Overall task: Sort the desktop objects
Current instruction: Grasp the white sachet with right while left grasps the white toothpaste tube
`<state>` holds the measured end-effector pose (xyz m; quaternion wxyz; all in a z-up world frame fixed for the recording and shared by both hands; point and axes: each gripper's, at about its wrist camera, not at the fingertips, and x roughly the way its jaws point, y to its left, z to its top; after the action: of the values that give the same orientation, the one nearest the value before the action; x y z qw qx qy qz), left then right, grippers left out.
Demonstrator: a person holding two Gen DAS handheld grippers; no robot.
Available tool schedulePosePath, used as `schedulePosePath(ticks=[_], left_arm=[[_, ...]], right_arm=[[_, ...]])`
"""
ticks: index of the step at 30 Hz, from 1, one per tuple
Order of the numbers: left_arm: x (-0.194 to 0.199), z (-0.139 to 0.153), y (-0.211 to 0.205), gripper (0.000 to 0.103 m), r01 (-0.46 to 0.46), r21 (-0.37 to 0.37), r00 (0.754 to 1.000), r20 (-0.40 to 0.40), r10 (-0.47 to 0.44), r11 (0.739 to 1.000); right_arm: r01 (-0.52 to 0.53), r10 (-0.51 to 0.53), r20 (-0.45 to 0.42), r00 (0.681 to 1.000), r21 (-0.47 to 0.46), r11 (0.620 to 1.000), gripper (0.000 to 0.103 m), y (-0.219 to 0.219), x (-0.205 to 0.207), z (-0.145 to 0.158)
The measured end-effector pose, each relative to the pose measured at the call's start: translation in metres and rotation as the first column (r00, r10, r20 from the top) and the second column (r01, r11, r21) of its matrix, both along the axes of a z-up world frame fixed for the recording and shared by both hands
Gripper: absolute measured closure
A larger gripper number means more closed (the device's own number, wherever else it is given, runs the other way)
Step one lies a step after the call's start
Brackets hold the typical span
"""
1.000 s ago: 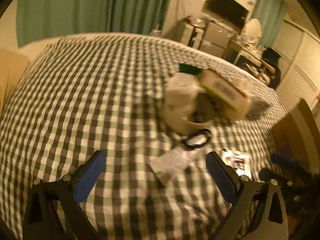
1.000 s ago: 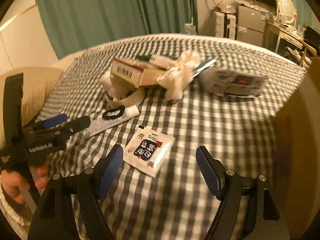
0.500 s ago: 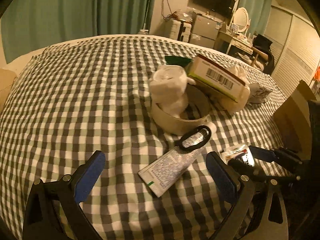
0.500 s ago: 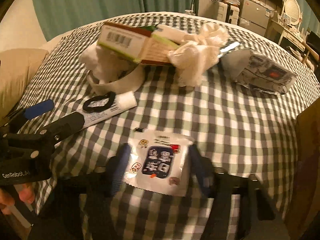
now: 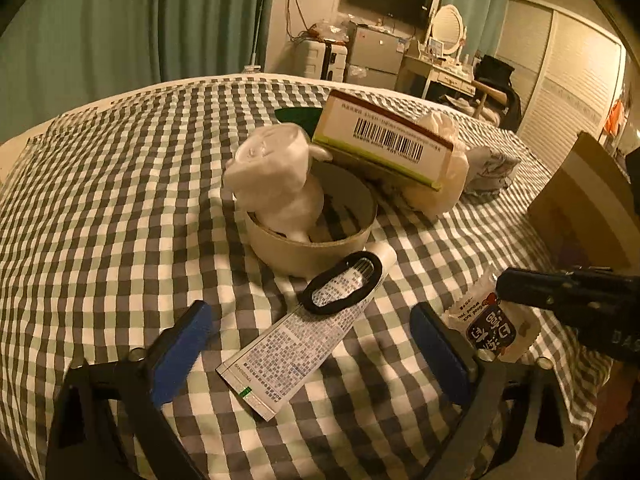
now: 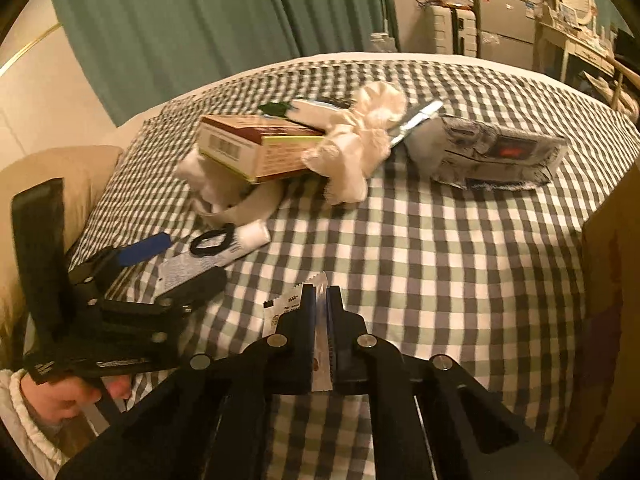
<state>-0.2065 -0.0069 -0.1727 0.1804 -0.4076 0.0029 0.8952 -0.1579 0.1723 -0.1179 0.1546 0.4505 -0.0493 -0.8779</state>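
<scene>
Right gripper (image 6: 319, 308) was clamped on the snack sachet (image 5: 490, 326), which stood edge-up between the pads, just right of the tube (image 5: 308, 336). The grip sat on the sachet's near half, so a straight lift before any swing would probably keep it from peeling out. Left gripper (image 5: 310, 350) was wide, jaws closing, straddling the tube without touching it; the black hair tie (image 5: 340, 284) lay on the tube's cap end and would likely ride along or slip off. Tape roll (image 5: 310, 236) sat just behind the tube, barcode box (image 5: 384, 140) propped on the roll's far rim. All of it lay on a checked bedspread (image 5: 100, 220): soft, uneven. Green curtains (image 5: 140, 20) hung far behind the tube, with a cardboard box (image 5: 592, 200) to its right.
</scene>
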Motion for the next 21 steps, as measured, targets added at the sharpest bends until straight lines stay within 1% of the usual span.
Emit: schedulePosePath(ticks=[1,2,3,4,6,9,10,11,13,15,19,21], left_arm=[[-0.002,-0.002,0.002,0.021,0.012,0.004,1.000,0.012,-0.012,1.000],[-0.003,-0.004,0.003,0.034,0.015,-0.003,1.000,0.020,-0.015,1.000],[-0.004,-0.005,0.003,0.042,0.017,-0.015,0.999,0.027,-0.017,1.000],[-0.005,-0.006,0.003,0.044,0.027,-0.027,0.999,0.030,-0.027,0.999],[-0.004,-0.006,0.004,0.054,0.054,-0.021,0.998,0.036,-0.053,0.998],[-0.002,-0.005,0.006,0.064,0.088,-0.011,0.994,0.069,-0.087,0.996],[-0.001,-0.003,0.007,0.065,0.096,-0.009,0.993,0.074,-0.095,0.995],[0.001,-0.003,0.006,0.069,0.105,-0.004,0.991,0.082,-0.105,0.994],[0.007,-0.002,0.006,0.070,0.111,-0.014,0.990,0.091,-0.110,0.994],[0.017,-0.003,0.002,0.071,0.113,-0.011,0.988,0.106,-0.112,0.993],[0.033,0.000,-0.008,0.071,0.059,0.037,0.985,0.159,-0.064,0.998],[0.040,0.001,-0.012,0.071,0.036,0.033,0.983,0.178,-0.042,0.999]], right_arm=[[-0.011,0.011,0.008,1.000,-0.009,1.000,0.098,-0.004,-0.002,-0.002],[-0.015,0.015,0.014,1.000,-0.015,1.000,0.098,-0.006,-0.002,-0.003],[-0.014,0.015,0.018,1.000,-0.024,1.000,0.098,-0.011,-0.006,-0.006],[-0.020,0.021,0.029,0.999,-0.042,0.999,0.098,-0.009,-0.006,-0.008],[-0.022,0.025,0.044,0.999,-0.074,0.997,0.098,-0.007,-0.006,-0.009],[-0.028,0.033,0.045,0.998,-0.101,0.994,0.098,-0.008,-0.002,-0.007],[-0.031,0.036,0.046,0.998,-0.112,0.993,0.098,-0.007,0.000,-0.007],[-0.032,0.037,0.039,0.999,-0.116,0.993,0.098,-0.007,0.002,-0.005],[-0.043,0.045,0.021,0.999,-0.106,0.993,0.098,-0.013,0.003,-0.001],[-0.046,0.046,-0.006,0.999,-0.079,0.996,0.099,-0.008,0.007,0.006],[-0.033,0.030,-0.044,0.999,-0.069,0.997,0.099,-0.004,0.011,0.017],[-0.024,0.020,-0.052,0.998,-0.077,0.997,0.099,0.001,0.017,0.022]])
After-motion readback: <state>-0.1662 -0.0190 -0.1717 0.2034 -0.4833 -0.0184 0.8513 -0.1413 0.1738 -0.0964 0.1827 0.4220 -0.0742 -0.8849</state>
